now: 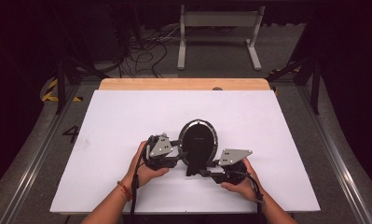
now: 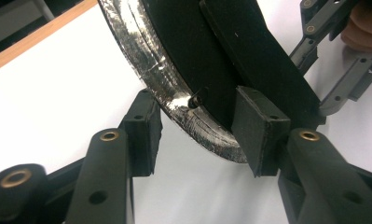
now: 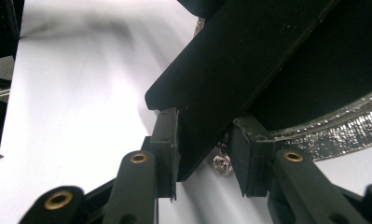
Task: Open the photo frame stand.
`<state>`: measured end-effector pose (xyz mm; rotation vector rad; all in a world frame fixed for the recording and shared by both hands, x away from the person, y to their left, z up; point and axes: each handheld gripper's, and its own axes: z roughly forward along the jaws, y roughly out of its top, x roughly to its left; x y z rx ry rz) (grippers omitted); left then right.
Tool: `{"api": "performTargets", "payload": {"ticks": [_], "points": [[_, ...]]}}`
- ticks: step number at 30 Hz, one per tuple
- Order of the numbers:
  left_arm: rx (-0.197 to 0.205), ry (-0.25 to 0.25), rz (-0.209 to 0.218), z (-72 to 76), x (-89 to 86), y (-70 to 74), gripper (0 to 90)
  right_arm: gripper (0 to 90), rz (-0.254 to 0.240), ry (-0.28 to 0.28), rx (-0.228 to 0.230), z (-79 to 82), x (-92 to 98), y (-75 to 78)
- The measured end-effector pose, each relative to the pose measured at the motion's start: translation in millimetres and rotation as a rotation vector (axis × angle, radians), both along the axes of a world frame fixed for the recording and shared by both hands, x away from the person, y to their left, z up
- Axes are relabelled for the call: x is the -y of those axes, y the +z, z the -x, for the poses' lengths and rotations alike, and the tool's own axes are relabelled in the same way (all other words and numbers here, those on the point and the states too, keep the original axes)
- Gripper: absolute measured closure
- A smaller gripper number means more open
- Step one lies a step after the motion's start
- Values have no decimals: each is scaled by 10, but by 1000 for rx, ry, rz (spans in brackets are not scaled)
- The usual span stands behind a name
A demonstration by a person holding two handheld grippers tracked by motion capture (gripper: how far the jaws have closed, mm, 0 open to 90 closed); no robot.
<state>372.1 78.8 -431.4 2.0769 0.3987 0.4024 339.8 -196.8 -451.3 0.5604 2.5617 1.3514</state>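
Two forearms come in from the bottom, and each hand holds a gripper. The left hand (image 1: 144, 170) wraps around the left gripper (image 1: 180, 148), whose fingers (image 2: 141, 133) point toward the right one, one finger on each side of something. The right gripper (image 1: 203, 169) sits in the right hand (image 1: 242, 184), its fingers (image 3: 167, 149) squeezed close together.

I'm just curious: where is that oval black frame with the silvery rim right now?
In the high view, the oval frame lies on the white table, near its front middle, between the left gripper and the right gripper.
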Motion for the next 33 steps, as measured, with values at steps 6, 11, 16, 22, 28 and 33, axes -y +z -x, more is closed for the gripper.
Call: {"api": "performTargets", "payload": {"ticks": [6,11,16,22,28,33], "points": [[-39,-6,20,-15,-56,-35,516,573,-60,-24,-13,-11,58,66],[-3,-10,15,27,-25,-10,523,597,-83,-28,-45,-45,76,45],[10,-10,9,43,-28,-29,541,644,-99,-17,-52,-32,42,37],[42,-51,11,102,-30,-20,582,748,-75,-26,-52,-32,32,27],[40,-93,-8,150,24,-40,536,804,-52,-3,-27,11,29,36],[7,-89,0,114,9,-67,462,812,-44,-1,-20,31,29,36]]}}
